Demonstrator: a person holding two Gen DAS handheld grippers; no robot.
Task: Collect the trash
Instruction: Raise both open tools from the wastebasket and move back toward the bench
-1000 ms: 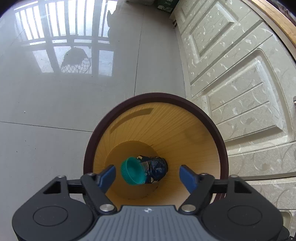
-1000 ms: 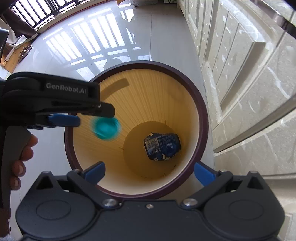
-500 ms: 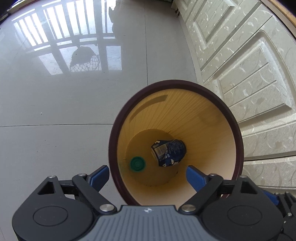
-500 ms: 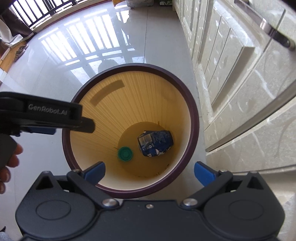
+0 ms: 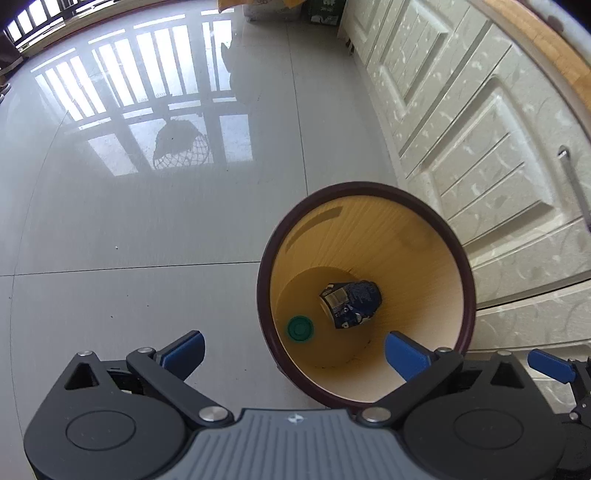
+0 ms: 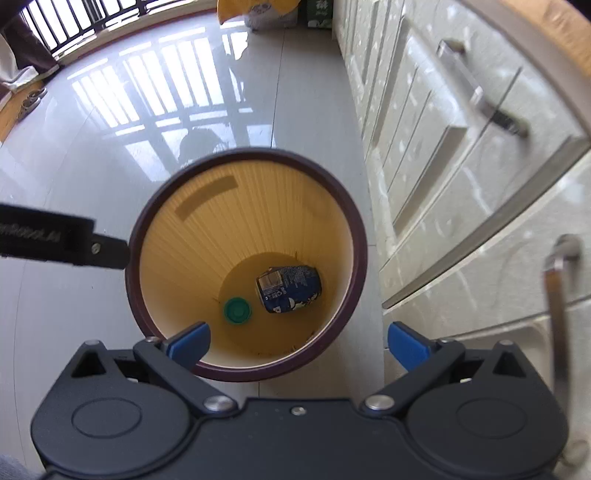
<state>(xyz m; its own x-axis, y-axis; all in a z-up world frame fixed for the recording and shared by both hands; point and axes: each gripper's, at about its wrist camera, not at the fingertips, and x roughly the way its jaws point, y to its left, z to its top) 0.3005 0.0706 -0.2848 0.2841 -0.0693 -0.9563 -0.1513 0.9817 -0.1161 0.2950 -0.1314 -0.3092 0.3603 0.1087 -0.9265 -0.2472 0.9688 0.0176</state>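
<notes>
A round waste bin with a dark maroon rim point(image 5: 466, 280) point(image 6: 360, 254) and yellow inside stands on the floor by the cabinets. On its bottom lie a crushed blue can point(image 5: 351, 302) point(image 6: 289, 283) and a green bottle cap point(image 5: 300, 328) point(image 6: 237, 310). My left gripper point(image 5: 295, 352) hangs above the bin's near left edge, its jaws still opening wide, nothing between them. My right gripper point(image 6: 297, 343) is open over the bin's near rim, also empty. The left gripper's black body point(image 6: 55, 240) shows at the left edge of the right wrist view.
Cream cabinet doors with metal handles point(image 6: 480, 99) run along the right, close to the bin. Glossy grey floor tiles point(image 5: 147, 221) spread to the left. Bags and a green box point(image 5: 321, 11) sit at the far end by a railing.
The green cap fell from the left gripper and now rests on the bin's bottom beside the can. The left jaws spread wider. Both grippers rose, and the left one drew away to the left.
</notes>
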